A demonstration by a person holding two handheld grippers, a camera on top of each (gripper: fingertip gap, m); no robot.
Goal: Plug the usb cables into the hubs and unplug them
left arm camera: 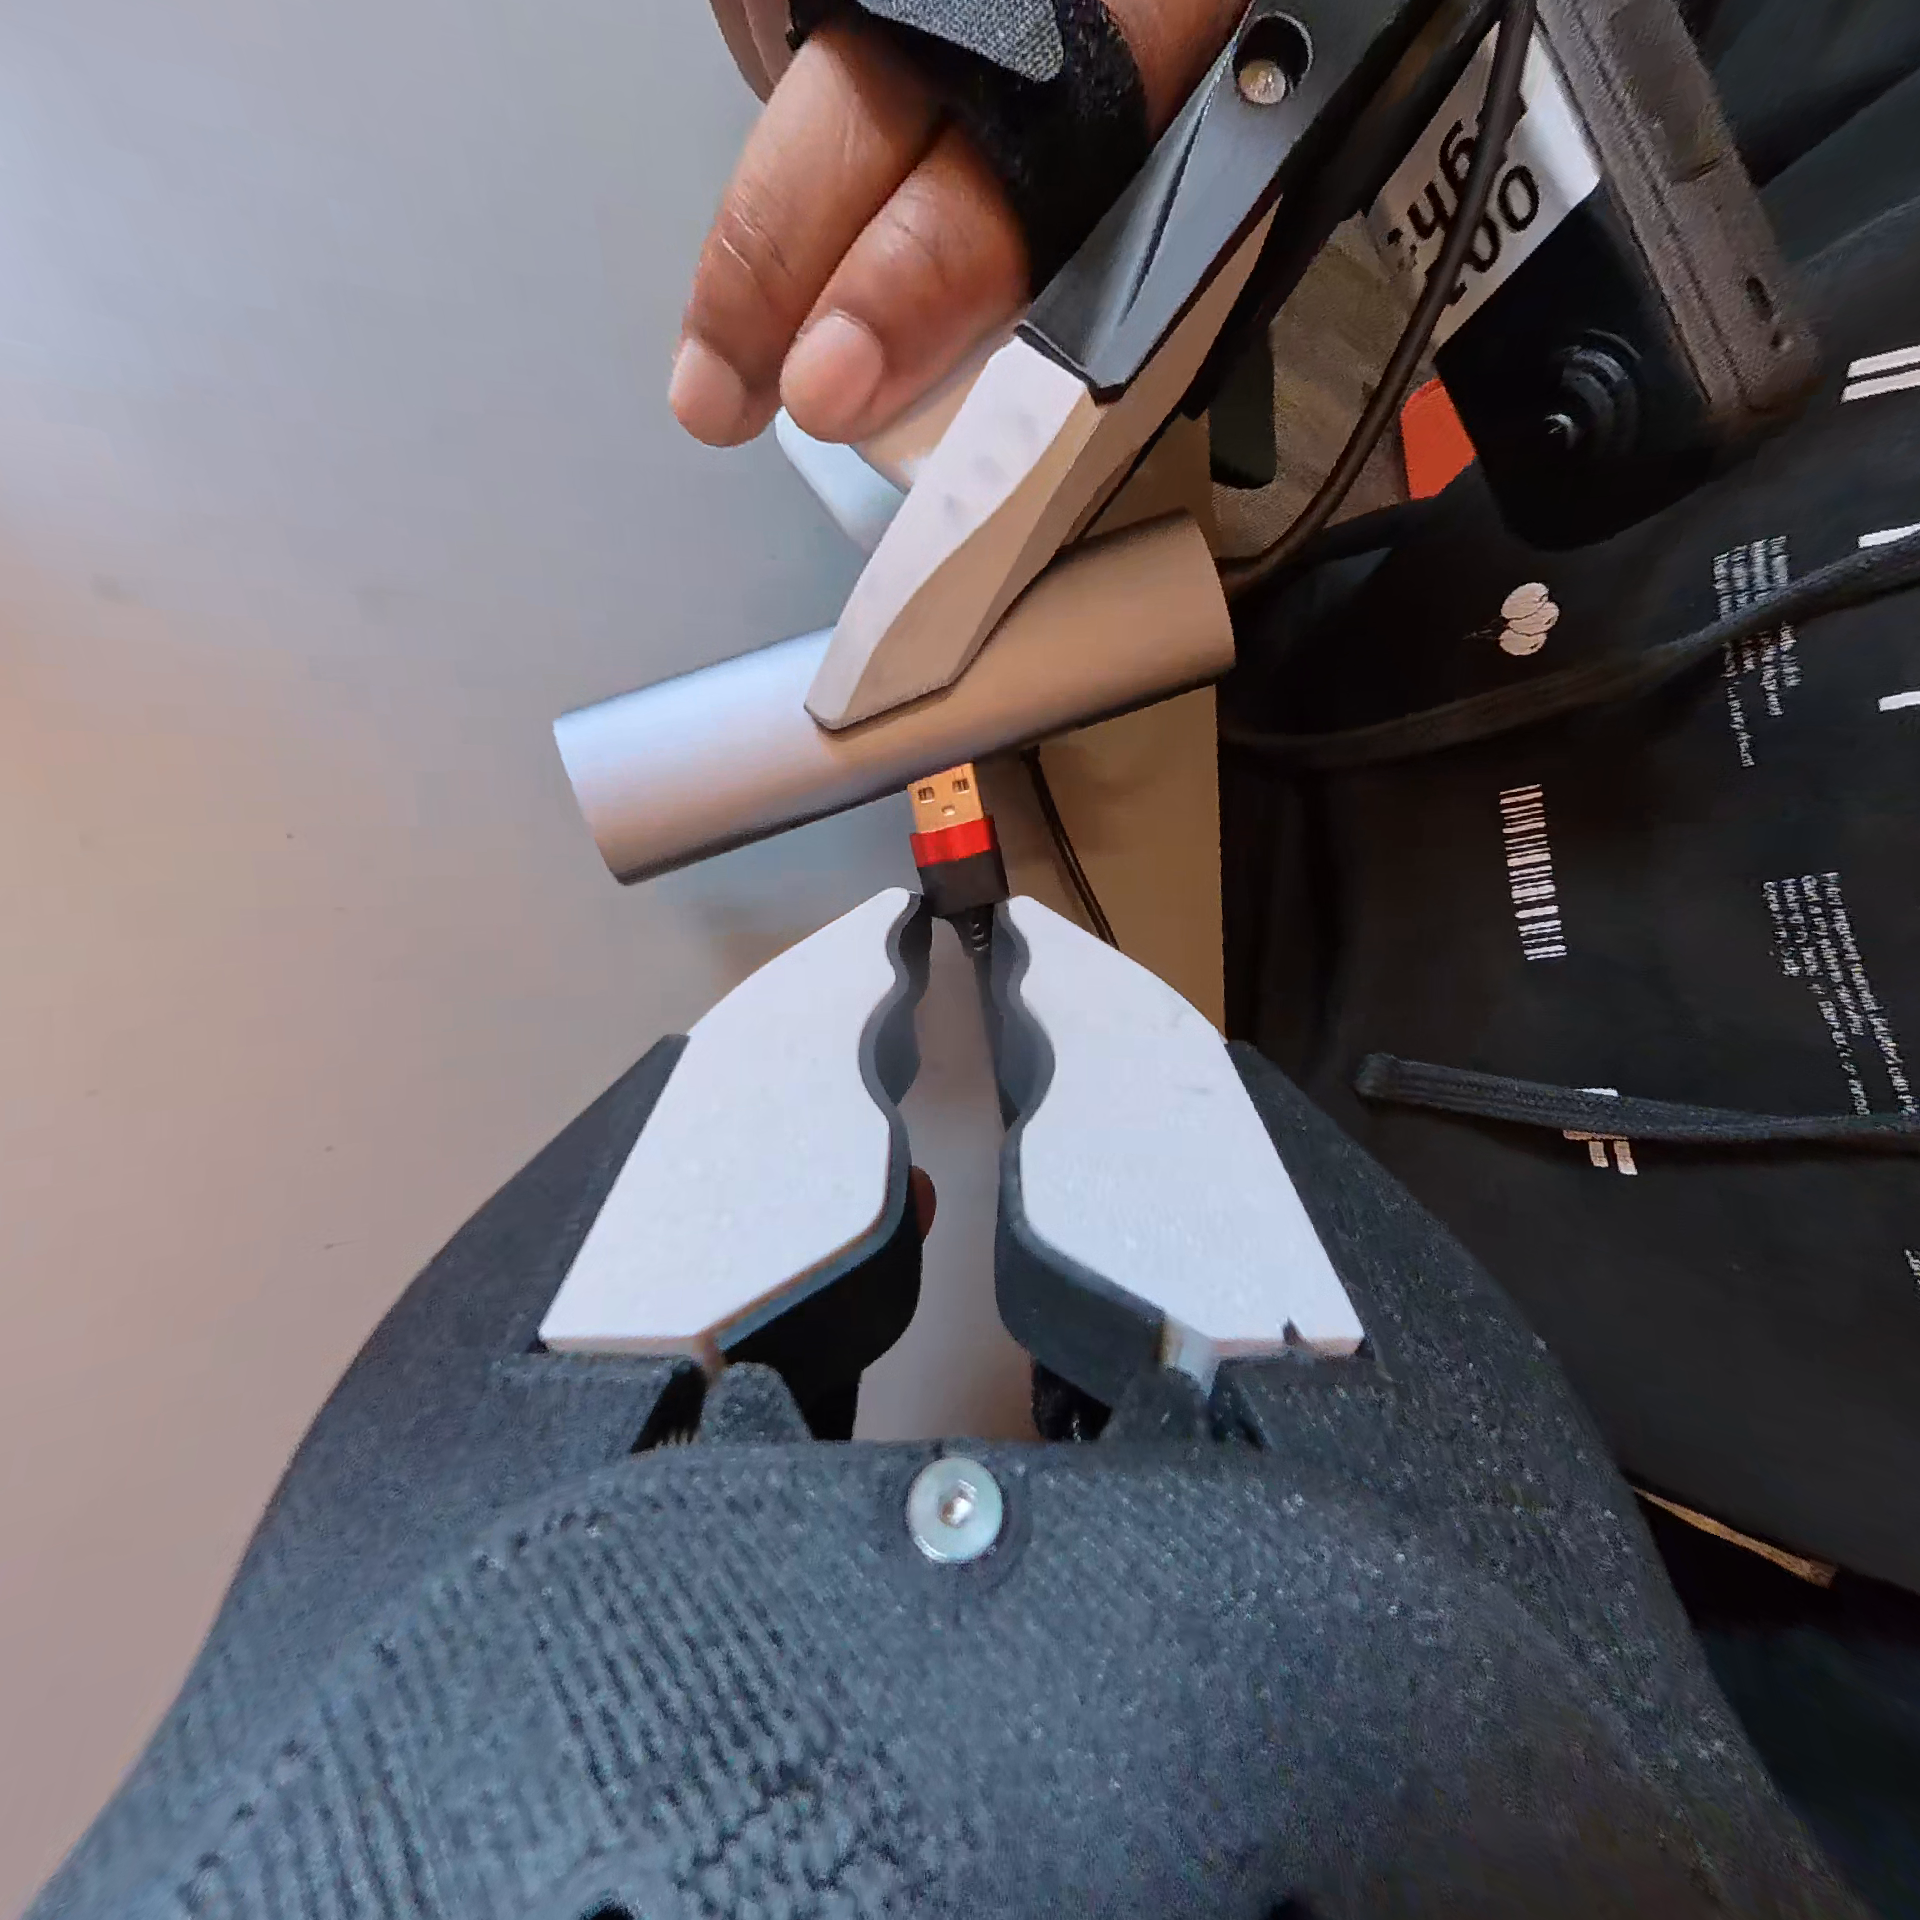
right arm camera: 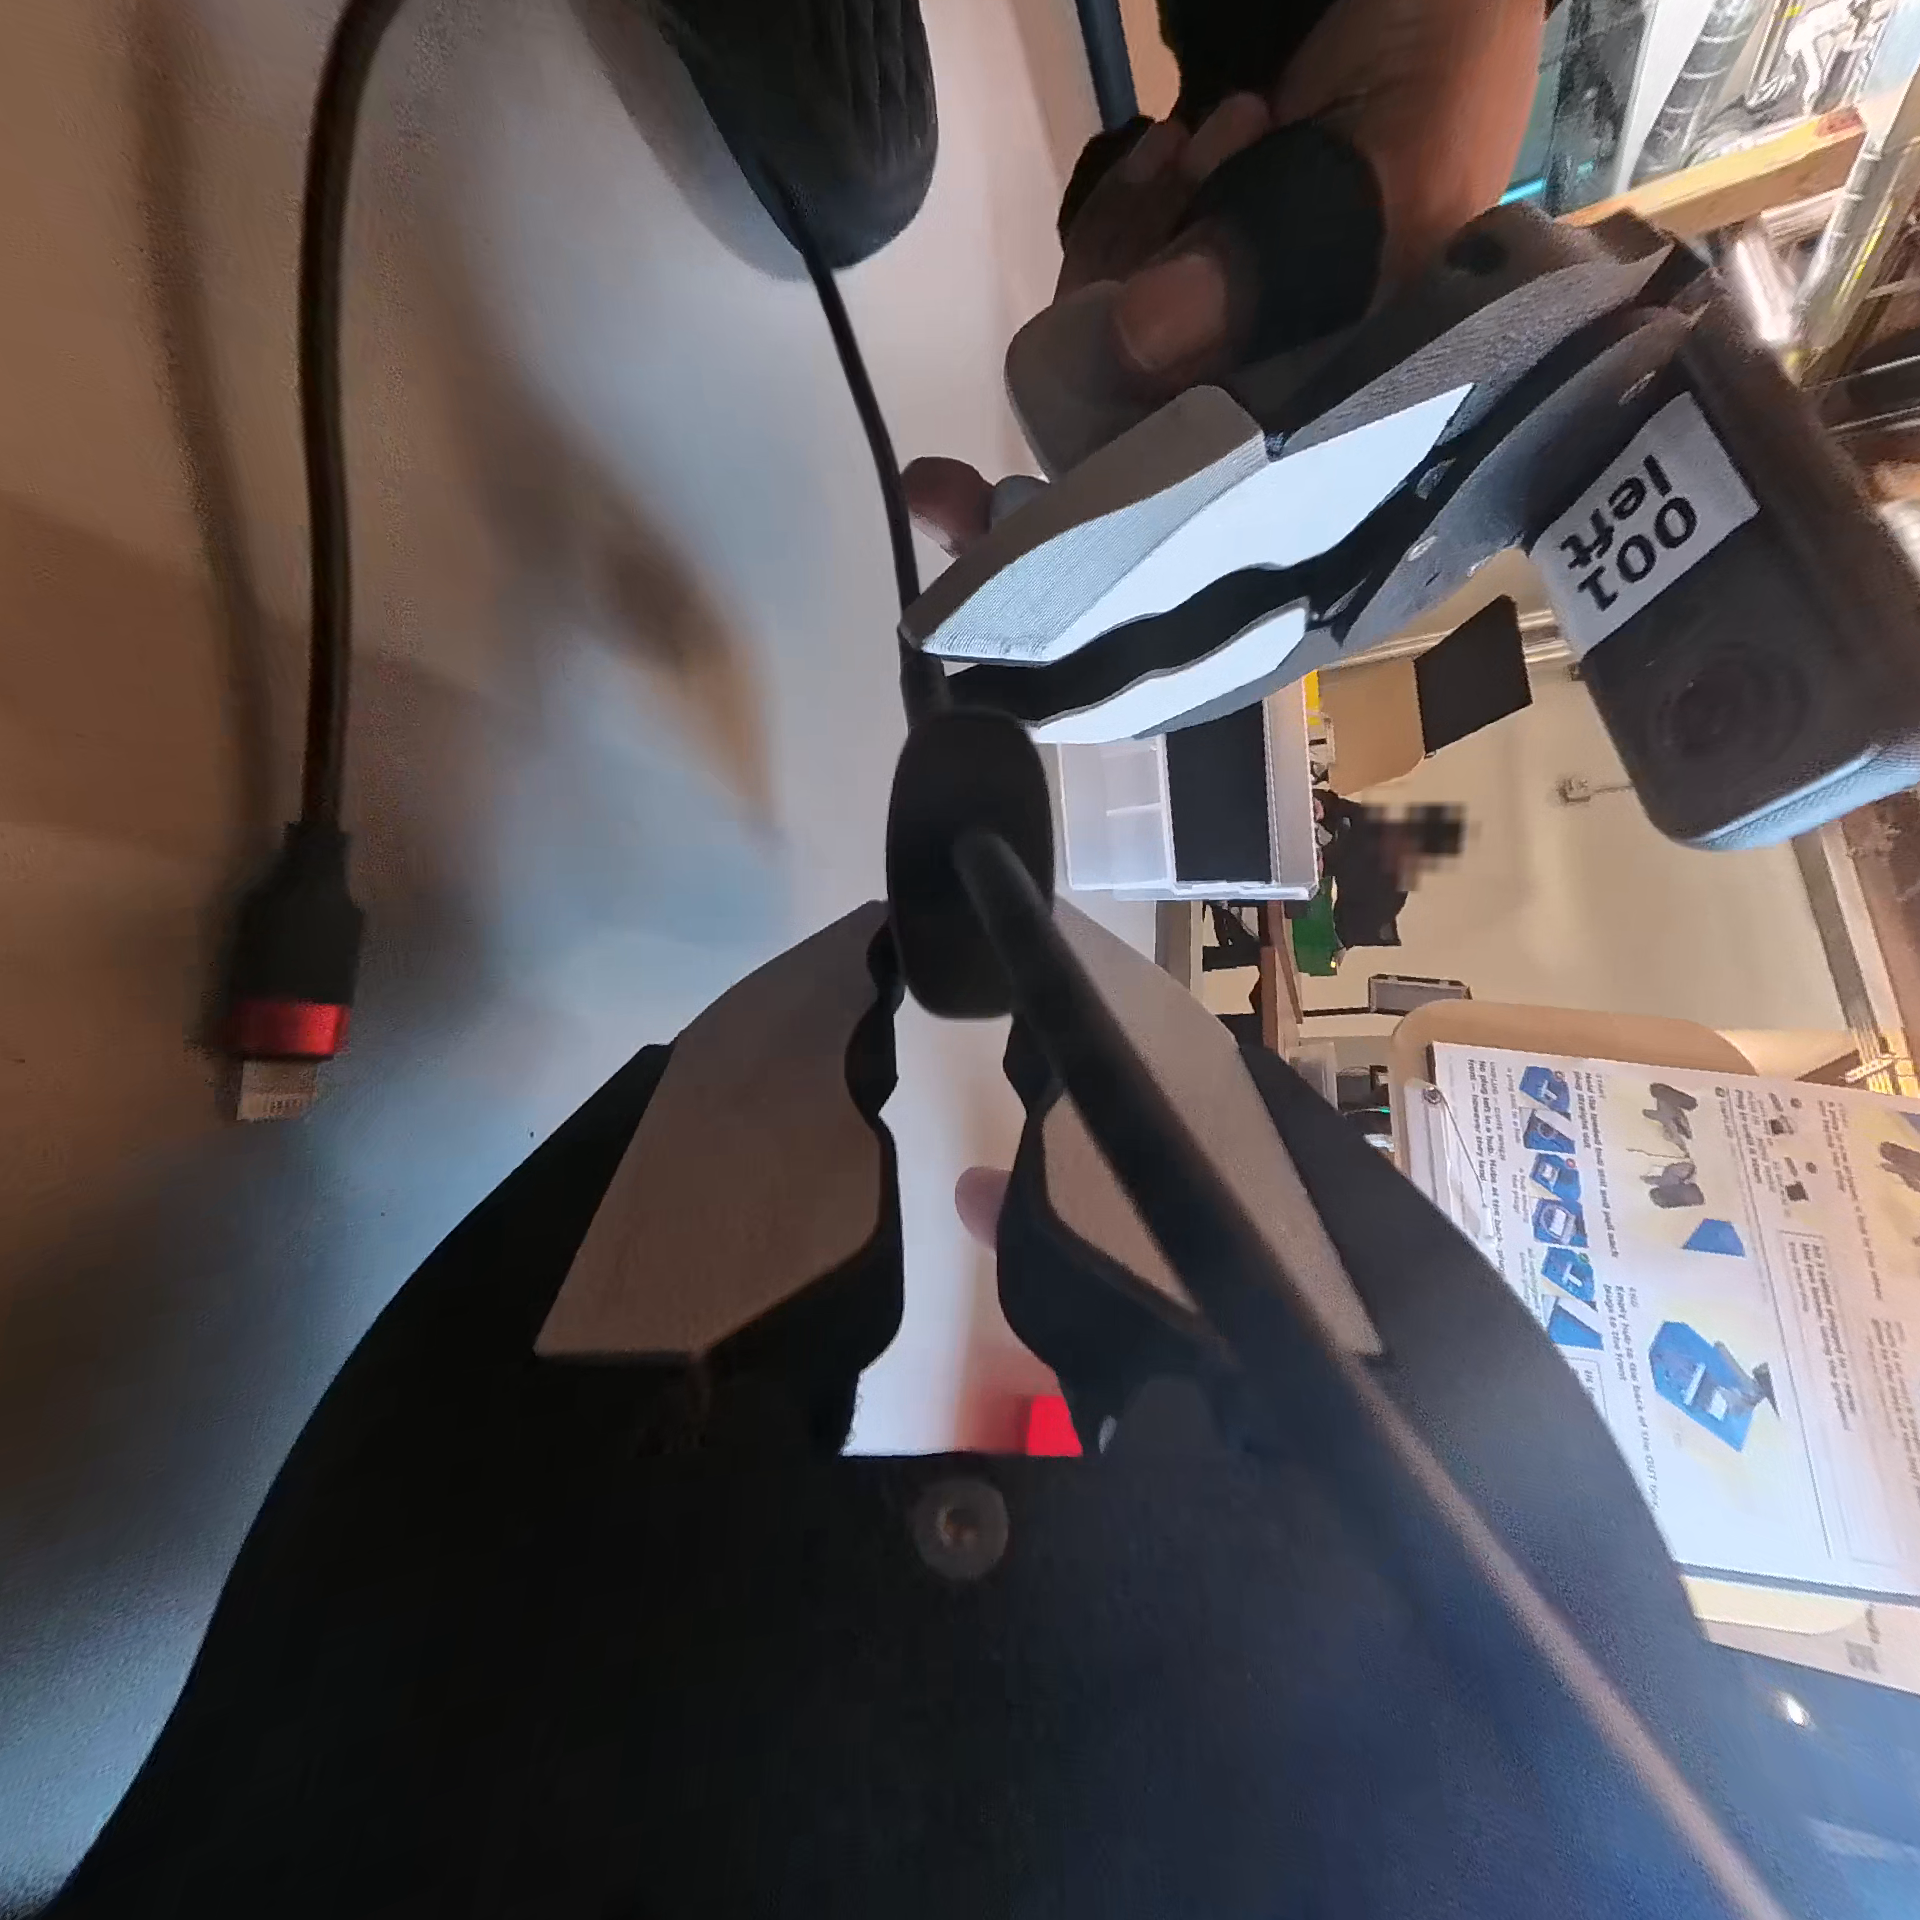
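Above a pale table (left arm camera: 260,727), the right gripper (left arm camera: 883,686), reaching in from one o'clock, clamps the grey hub (left arm camera: 707,769) crosswise, seemingly so its port side faces the plug. At six o'clock the left gripper (left arm camera: 961,914) pinches the cable (left arm camera: 982,951) just behind its red-collared USB plug (left arm camera: 948,816), whose tip meets the hub. A spare cable (right arm camera: 296,966) lies at nine o'clock.
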